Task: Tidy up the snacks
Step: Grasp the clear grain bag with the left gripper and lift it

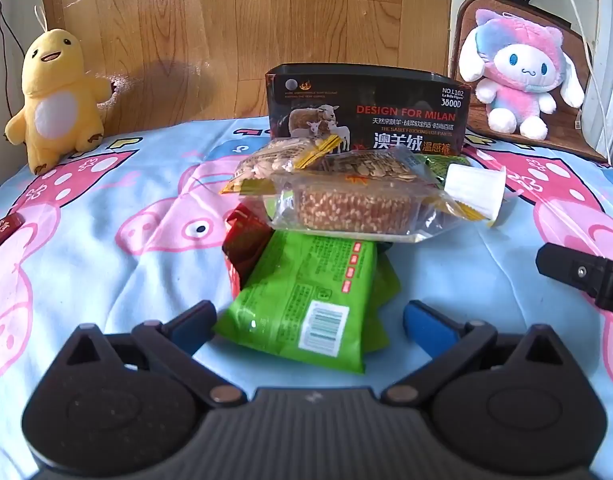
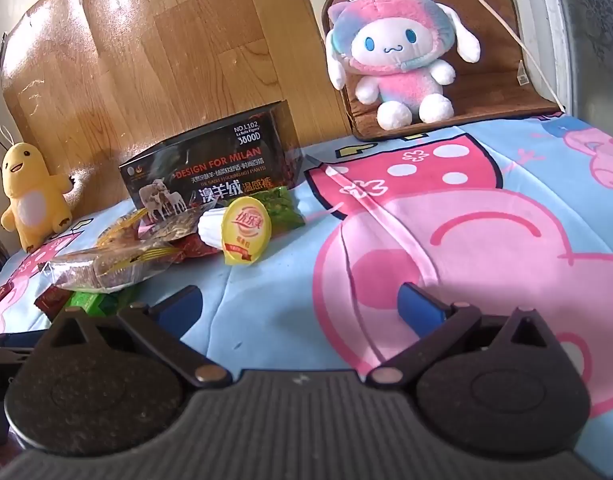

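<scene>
A pile of snacks lies on the bed in front of a black box (image 1: 366,110). A green packet (image 1: 306,304) lies nearest, with a clear-wrapped sesame cake (image 1: 352,206) over its far end, seed packets (image 1: 274,158) behind and a red packet (image 1: 244,240) on the left. A white cup (image 1: 476,190) lies on its side at the right; its yellow lid (image 2: 246,230) faces the right wrist view. My left gripper (image 1: 308,322) is open, its fingers on either side of the green packet's near end. My right gripper (image 2: 300,306) is open and empty over bare sheet, right of the pile.
The bed has a blue cartoon-pig sheet (image 2: 446,240). A yellow duck plush (image 1: 56,96) sits at the back left and a pink-and-blue plush (image 2: 394,52) on a brown cushion at the back right. A wooden board (image 1: 226,20) leans behind. A dark red packet (image 1: 2,228) lies at far left.
</scene>
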`<state>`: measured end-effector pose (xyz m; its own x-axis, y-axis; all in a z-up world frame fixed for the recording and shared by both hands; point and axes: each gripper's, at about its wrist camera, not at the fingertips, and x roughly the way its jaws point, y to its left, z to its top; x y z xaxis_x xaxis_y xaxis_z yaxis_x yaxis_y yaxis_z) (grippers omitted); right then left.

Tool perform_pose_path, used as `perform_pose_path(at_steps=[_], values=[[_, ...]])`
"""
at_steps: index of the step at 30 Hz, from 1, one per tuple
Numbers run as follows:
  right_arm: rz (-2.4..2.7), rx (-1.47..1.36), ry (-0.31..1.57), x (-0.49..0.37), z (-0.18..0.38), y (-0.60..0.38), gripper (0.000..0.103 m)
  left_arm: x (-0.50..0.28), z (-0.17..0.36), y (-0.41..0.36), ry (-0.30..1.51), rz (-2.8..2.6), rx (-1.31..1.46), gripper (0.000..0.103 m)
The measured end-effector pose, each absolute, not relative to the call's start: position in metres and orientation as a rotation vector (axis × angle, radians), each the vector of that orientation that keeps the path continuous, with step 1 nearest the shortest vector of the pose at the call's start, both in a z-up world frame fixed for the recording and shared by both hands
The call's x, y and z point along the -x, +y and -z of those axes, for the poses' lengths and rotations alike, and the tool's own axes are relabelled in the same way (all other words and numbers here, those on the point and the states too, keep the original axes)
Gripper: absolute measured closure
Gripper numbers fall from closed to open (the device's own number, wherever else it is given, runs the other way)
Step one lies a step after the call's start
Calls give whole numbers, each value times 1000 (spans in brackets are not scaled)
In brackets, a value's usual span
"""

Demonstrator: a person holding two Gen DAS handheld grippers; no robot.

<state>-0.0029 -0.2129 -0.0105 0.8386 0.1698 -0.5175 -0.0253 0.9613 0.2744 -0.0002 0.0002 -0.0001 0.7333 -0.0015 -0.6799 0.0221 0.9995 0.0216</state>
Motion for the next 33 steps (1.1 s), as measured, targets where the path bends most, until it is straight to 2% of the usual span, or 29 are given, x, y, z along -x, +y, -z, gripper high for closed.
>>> perform_pose_path(at_steps=[12, 15, 17, 19, 22, 24, 26, 30, 33], values=[[-184, -298, 558, 11, 7, -214, 0, 54, -1, 59, 637, 202, 69, 1], [-277, -315, 501, 17, -2, -212, 10, 57, -19, 90, 607, 222, 165, 12], [-353, -311, 473, 16, -14, -205, 18, 50, -34, 106, 576, 240, 232, 14], [-446, -329, 482, 6, -26, -197, 35, 39, -48, 117, 565, 312, 294, 25], [-513, -357, 536, -15, -35, -183, 46, 15, -62, 116, 558, 404, 366, 33], [-530, -420, 594, -30, -33, -179, 46, 0, -67, 109, 557, 458, 389, 33], [-570, -560, 689, -41, -25, -183, 46, -18, -67, 96, 593, 469, 377, 39], [-584, -841, 828, -58, -1, -193, 47, -54, -46, 78, 743, 472, 357, 39], [-586, -943, 875, -60, 8, -195, 47, -69, -31, 77, 825, 477, 396, 39]])
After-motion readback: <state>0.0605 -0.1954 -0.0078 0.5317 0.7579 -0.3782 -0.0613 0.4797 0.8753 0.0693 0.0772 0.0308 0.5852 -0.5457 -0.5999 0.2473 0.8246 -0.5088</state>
